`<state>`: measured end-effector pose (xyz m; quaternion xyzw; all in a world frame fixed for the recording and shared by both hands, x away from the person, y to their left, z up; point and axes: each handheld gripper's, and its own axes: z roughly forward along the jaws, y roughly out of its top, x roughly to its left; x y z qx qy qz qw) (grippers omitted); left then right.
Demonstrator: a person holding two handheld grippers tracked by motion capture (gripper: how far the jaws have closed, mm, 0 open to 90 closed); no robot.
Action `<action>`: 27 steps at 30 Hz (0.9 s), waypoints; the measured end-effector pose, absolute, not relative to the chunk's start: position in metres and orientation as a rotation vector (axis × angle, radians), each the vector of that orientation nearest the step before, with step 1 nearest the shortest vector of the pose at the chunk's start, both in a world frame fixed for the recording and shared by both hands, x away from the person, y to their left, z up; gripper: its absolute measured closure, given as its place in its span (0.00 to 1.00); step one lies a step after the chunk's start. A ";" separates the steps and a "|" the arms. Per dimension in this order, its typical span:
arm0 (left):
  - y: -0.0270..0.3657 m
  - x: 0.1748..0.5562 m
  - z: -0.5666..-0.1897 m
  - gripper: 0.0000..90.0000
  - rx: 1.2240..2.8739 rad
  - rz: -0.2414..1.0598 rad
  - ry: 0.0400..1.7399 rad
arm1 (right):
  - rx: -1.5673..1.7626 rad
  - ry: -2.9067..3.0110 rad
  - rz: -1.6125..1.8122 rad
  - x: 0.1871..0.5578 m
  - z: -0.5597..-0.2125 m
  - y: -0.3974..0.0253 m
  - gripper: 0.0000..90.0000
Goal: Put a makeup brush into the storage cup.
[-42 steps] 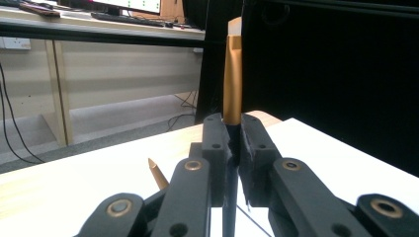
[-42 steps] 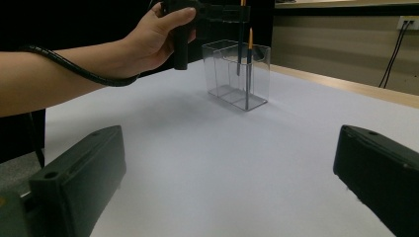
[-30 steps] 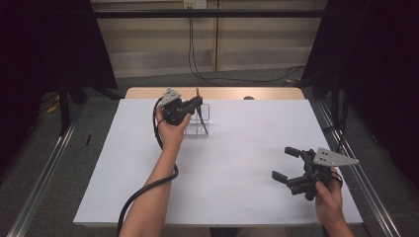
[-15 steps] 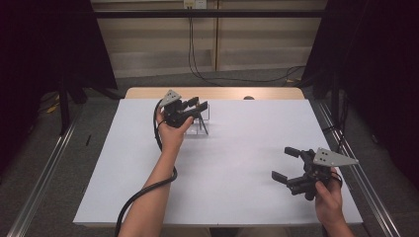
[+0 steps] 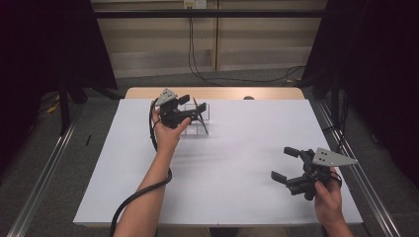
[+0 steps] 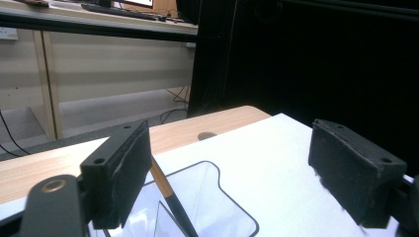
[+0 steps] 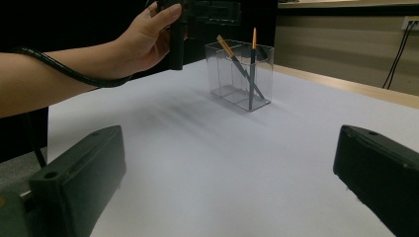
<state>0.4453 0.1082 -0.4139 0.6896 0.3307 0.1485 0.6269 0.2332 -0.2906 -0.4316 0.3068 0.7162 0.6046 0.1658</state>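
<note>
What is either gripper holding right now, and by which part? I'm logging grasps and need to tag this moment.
Nothing is held. The left gripper is open above the clear holder with its two pencils; the right gripper is open over the table.

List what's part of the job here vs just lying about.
In the job:
- clear holder
- two pencils standing in it
- left gripper, open beside the holder

Lying about:
- right gripper, open, idle
- small dark object at the far table edge

A white sheet (image 5: 232,163) covers most of a wooden table (image 5: 217,93), leaving a bare strip at the far edge. Beyond it, black cables (image 5: 197,59) hang down a pale wall panel (image 5: 148,44). Metal rails (image 5: 44,168) run along both sides.
</note>
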 end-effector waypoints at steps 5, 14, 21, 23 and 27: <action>0.111 0.442 -0.412 0.14 1.582 0.330 0.753 | 0.872 2.041 1.719 0.233 -0.431 -0.290 0.00; 0.118 0.436 -0.408 0.09 1.587 0.330 0.732 | 0.870 2.047 1.718 0.233 -0.431 -0.289 0.00; 0.124 0.431 -0.408 0.07 1.584 0.315 0.732 | 0.867 2.049 1.717 0.233 -0.431 -0.288 0.00; 0.126 0.429 -0.408 0.07 1.586 0.315 0.722 | 0.866 2.051 1.718 0.234 -0.431 -0.288 0.00; 0.129 0.426 -0.409 0.06 1.583 0.318 0.718 | 0.868 2.050 1.717 0.234 -0.431 -0.288 0.00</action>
